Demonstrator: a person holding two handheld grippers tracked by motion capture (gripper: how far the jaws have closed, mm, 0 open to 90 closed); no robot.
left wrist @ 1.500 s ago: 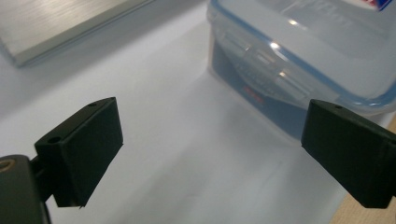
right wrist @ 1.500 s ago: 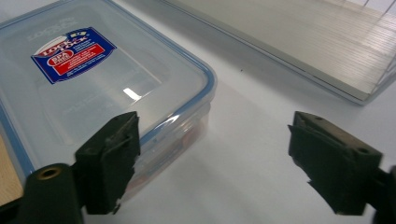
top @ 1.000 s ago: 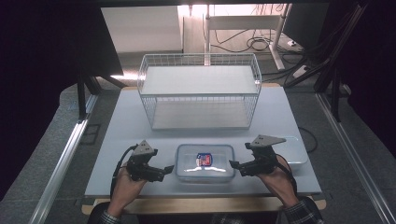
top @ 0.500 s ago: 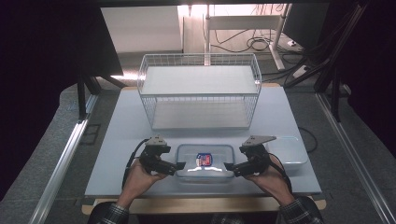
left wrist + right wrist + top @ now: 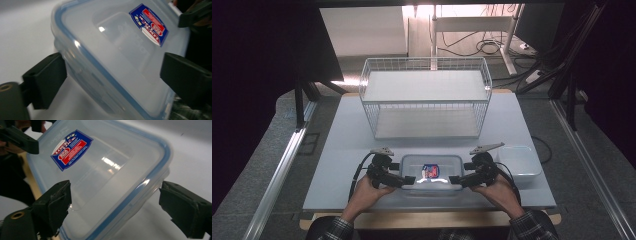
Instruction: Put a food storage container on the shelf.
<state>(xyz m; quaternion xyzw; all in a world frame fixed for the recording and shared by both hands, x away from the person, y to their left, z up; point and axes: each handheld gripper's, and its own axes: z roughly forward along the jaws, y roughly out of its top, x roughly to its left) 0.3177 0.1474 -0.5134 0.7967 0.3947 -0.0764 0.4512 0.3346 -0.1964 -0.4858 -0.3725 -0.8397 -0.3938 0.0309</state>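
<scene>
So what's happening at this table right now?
A person works a handheld tool in each hand on a clear lidded container with a blue seal and a sticker, near the table's front edge. The left tool and right tool straddle opposite ends of it. The right tool's jaws have just been closing with the container's corner between them, pads apart from it. A white wire basket stands behind; a second container sits to the right.

Black grippers [image 5: 407, 181]; plaid sleeves [image 5: 532, 227]
</scene>
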